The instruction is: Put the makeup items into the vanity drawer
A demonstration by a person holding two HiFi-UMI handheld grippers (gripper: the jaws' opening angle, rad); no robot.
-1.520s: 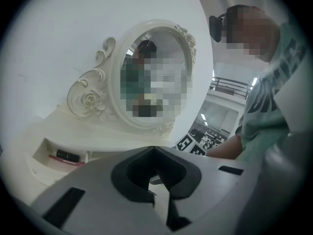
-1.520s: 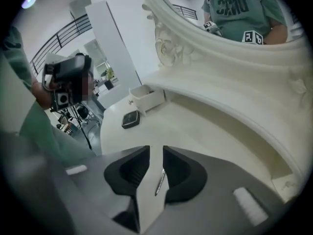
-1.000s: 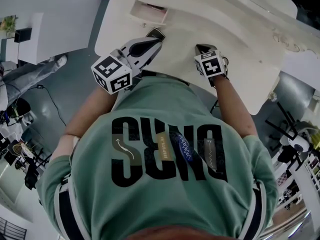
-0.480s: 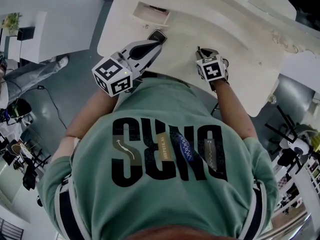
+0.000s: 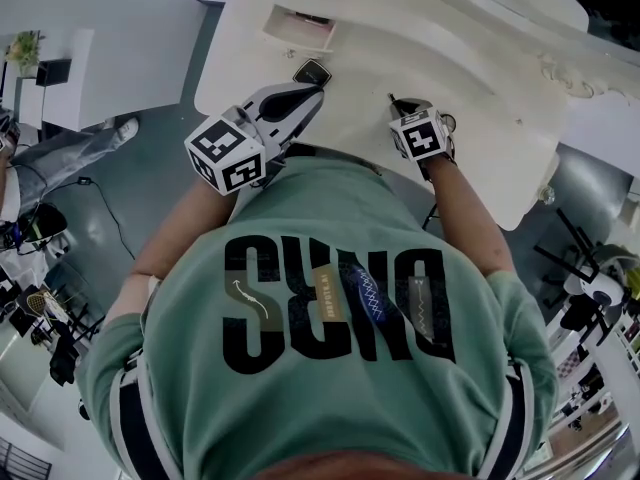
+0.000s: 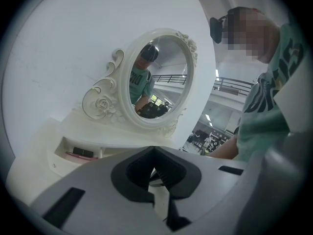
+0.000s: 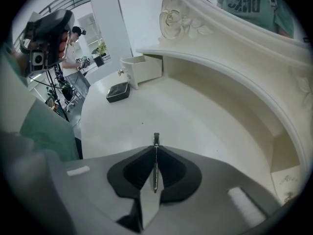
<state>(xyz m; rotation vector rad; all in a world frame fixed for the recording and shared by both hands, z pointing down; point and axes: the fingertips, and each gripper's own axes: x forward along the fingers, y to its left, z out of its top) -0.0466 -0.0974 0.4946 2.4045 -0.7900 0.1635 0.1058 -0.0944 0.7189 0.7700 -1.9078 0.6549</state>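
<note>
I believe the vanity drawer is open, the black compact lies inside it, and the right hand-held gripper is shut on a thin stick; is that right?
Not quite. The black compact lies on the vanity top, outside the open drawer, as the right gripper view shows. The rest holds: the right hand-held gripper is shut on a thin stick.

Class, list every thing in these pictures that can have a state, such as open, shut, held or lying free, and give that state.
drawer: pulled open, with items inside.
black compact: lid shut, lying free on the tabletop.
left gripper: fingers together, nothing between them.
right gripper: fingers shut on a thin dark stick.
thin dark stick: held, tip poking out past the fingers.
</note>
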